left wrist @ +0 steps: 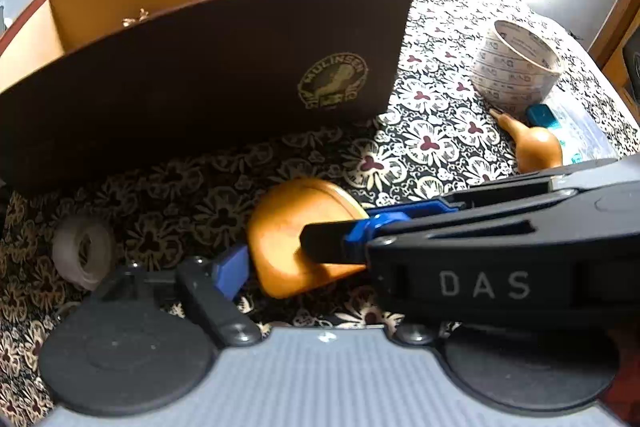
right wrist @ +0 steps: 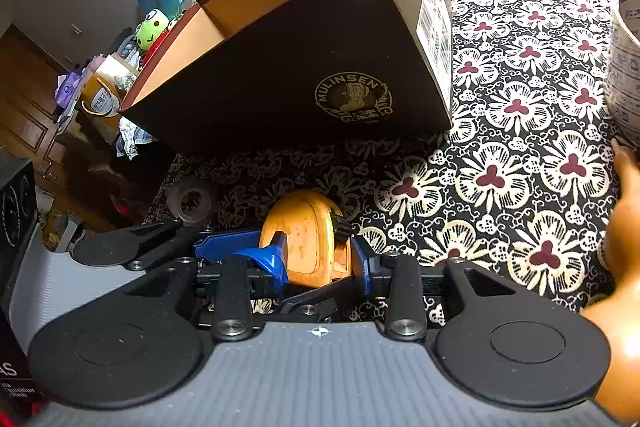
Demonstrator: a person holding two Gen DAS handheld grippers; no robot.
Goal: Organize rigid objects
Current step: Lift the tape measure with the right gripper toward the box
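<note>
The right tongs are closed on a rounded orange wooden block, their blue fingers pressing its two flat sides; the block's underside is hidden behind the tongs' body. In the left wrist view the same block sits between the left tongs, whose left blue finger lies against its edge. The right tongs' black arm crosses in front and covers the other finger, so whether the left tongs grip the block or merely frame it cannot be told. The block rests low on the black floral-patterned cloth; what lies under the cloth does not show. Just beyond the tongs stands an open dark brown cardboard box with a gold emblem, its inside mostly out of sight. Left of the tongs lies a small roll of clear tape, blurred. Far right, a wide roll of printed tape and an orange pear-shaped wooden piece are partly cut off.
</note>
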